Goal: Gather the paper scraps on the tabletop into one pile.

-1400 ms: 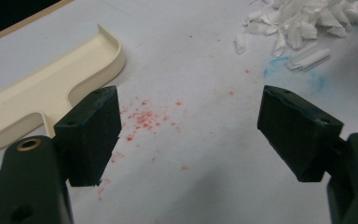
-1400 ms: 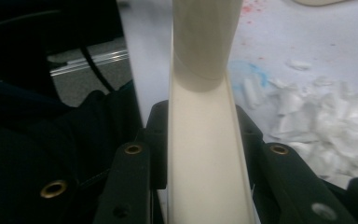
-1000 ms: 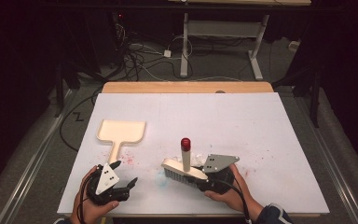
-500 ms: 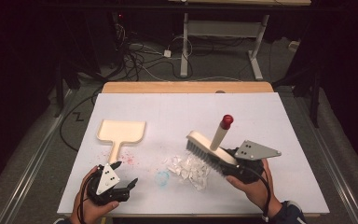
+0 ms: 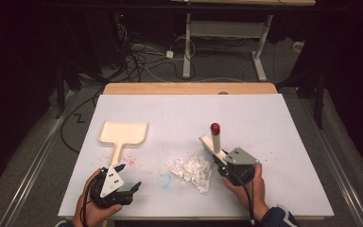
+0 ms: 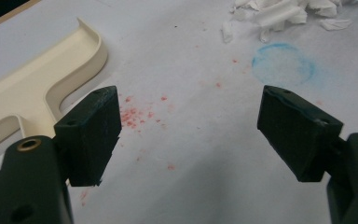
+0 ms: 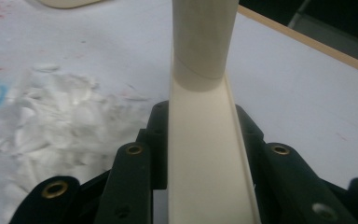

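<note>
A cream brush with a red-tipped handle stands tilted over the white table, just right of a pile of white paper scraps. My right gripper is shut on the brush's base, and in the right gripper view the brush rises between the jaws with the scraps to its left. A cream dustpan lies flat at the left. My left gripper rests near the front edge, open with nothing between its fingers; in the left gripper view the gripper hovers over bare table beside the dustpan.
A blue chalk ring and red specks mark the table sheet between the hands. A wooden strip borders the far table edge. Cables and desk legs lie on the dark floor beyond.
The right gripper carried the brush from over the scraps out to the right, then back a little left. The scrap pile is now uncovered. The left gripper has stayed still.
</note>
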`<state>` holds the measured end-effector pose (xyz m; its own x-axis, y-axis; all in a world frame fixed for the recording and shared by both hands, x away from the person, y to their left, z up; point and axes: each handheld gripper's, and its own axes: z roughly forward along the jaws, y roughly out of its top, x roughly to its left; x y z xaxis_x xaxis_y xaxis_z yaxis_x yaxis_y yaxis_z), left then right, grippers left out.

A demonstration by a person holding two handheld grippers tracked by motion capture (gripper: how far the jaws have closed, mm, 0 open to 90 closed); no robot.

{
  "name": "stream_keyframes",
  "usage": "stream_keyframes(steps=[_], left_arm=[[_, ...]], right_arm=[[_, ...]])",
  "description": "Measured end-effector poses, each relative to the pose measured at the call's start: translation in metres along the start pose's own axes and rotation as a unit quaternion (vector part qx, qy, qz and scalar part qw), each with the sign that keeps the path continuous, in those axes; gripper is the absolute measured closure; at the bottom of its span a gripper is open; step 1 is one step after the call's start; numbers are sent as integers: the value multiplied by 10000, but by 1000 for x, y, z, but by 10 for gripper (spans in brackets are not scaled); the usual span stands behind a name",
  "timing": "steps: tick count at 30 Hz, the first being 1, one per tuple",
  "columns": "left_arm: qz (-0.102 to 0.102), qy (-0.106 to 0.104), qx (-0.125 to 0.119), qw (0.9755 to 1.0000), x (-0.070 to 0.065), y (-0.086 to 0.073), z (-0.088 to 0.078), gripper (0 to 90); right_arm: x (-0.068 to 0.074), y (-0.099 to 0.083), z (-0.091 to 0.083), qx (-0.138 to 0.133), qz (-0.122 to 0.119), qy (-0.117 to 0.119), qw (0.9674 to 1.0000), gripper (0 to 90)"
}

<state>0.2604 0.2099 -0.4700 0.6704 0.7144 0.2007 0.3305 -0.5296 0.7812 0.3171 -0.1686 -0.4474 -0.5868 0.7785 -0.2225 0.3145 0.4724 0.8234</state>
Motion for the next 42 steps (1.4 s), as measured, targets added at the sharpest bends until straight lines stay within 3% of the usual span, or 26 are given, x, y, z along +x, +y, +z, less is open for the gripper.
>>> stream_keyframes(steps=[5,7,10,13,16,19,22,26,28,29,31,34,38,41,42], left_arm=[[-68,-40,46,10000,0,-1,1,206],[-63,-46,46,10000,0,-1,1,206],[-30,-32,14,10000,0,-1,1,206],[-72,-60,63,9999,0,-2,1,206],[-54,-68,64,9999,0,-2,0,206],[-52,-78,65,9999,-1,-2,0,206],[50,-48,52,10000,-1,-1,1,206],[103,-71,73,9999,-3,0,2,206],[104,-68,79,9999,-3,-1,2,206],[103,-66,83,9999,-3,-1,2,206],[117,-66,90,9999,-4,0,2,206],[76,-95,125,9998,-5,0,2,206],[114,-102,141,9998,-6,1,3,206],[124,-96,157,9998,-6,2,4,206],[102,-97,153,9998,-6,2,4,206]], right_arm=[[29,11,10,-128,-72,191,9997,678],[37,16,14,-167,-60,317,9993,678],[44,20,17,-178,-184,305,9992,679],[36,22,12,-272,-154,232,9992,679],[21,24,0,-370,-82,367,9986,679],[6,23,-16,-435,-113,514,9977,679],[-10,21,-33,-501,-106,849,9951,679],[-23,13,-57,-410,-378,1078,9926,679],[-30,8,-71,-367,-554,1256,9898,679],[-32,5,-78,-340,-571,1203,9905,679],[-37,-3,-90,-277,-558,1309,9894,680],[-40,-18,-102,-87,-553,1604,9855,680],[-31,-37,-101,286,-641,1828,9806,679],[-21,-40,-96,276,-382,2172,9750,680],[-15,-39,-94,271,-419,2212,9739,680]])
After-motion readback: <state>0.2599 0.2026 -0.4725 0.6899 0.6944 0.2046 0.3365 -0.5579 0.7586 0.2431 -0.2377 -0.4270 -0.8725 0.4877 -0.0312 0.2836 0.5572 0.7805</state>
